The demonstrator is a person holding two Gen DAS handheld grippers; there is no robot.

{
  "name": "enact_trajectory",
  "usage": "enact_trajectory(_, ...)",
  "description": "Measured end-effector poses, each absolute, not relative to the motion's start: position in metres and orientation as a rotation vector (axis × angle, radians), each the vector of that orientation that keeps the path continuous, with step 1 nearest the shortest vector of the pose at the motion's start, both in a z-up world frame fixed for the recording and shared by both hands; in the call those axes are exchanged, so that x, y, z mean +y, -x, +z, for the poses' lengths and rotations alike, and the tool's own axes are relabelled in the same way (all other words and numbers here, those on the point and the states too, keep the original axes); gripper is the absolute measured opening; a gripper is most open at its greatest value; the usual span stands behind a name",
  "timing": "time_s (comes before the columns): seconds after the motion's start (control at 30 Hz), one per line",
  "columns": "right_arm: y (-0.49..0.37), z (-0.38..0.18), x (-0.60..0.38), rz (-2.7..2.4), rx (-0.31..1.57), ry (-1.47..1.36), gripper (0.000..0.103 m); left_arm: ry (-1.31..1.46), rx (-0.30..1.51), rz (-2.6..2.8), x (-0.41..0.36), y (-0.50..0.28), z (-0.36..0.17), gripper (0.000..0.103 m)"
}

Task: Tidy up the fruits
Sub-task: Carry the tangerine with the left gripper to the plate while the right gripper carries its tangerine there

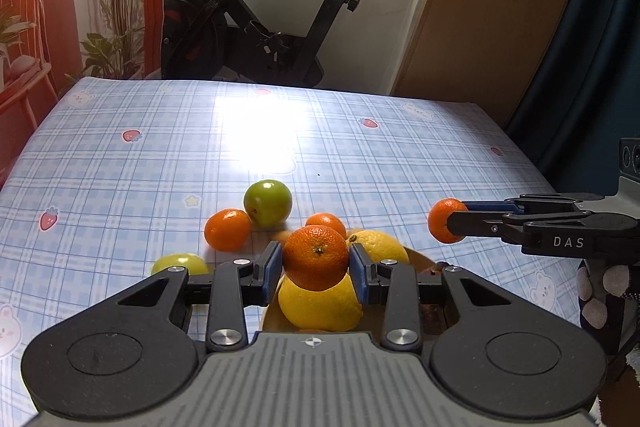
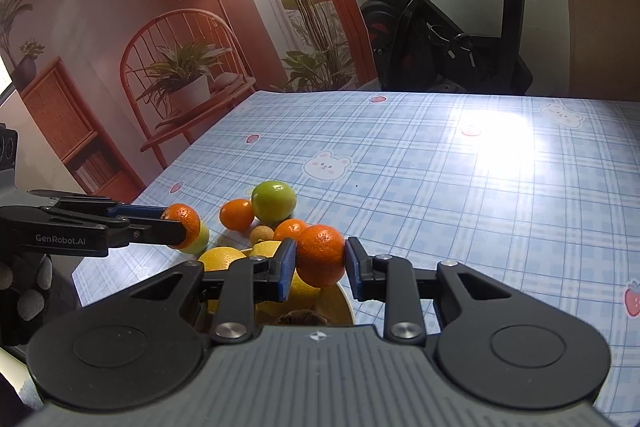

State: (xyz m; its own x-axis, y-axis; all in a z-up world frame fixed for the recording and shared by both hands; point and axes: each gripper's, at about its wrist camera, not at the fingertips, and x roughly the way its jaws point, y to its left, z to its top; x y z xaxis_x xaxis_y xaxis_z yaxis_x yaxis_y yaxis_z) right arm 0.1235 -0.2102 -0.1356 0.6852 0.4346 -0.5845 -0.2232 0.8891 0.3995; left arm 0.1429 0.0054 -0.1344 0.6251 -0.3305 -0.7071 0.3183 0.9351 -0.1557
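Note:
My left gripper is shut on a mandarin and holds it above a yellow bowl with two lemons in it. My right gripper is shut on another mandarin over the bowl's rim. Each gripper shows in the other's view: the right one at the right, the left one at the left. On the table beyond lie a green fruit, a mandarin, another mandarin and a second green fruit.
The table wears a blue plaid cloth with a bright glare patch. A small tan fruit lies by the bowl. An exercise bike stands behind the far edge. A brown object lies in the bowl.

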Motion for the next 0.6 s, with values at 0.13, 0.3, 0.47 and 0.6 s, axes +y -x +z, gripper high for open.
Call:
enact_trajectory(0.13,-0.101,-0.131,-0.209,0.380,0.722,-0.305,0.029,0.025,0.812,-0.404,-0.002,-0.122,-0.135,0.038)
enact_trajectory(0.3,-0.074,-0.135,-0.203,0.388,0.742,-0.300,0.029,0.019,0.845,-0.444,-0.015,-0.095,-0.145,0.038)
enact_trajectory(0.47,-0.052,-0.137,-0.201,0.394,0.740,-0.301,0.029,0.021,0.892,-0.440,-0.015,-0.078,-0.154,0.038)
enact_trajectory(0.6,-0.047,-0.139,-0.201,0.407,0.740,-0.313,0.029,-0.006,0.914,-0.443,-0.018,-0.077,-0.157,0.038)
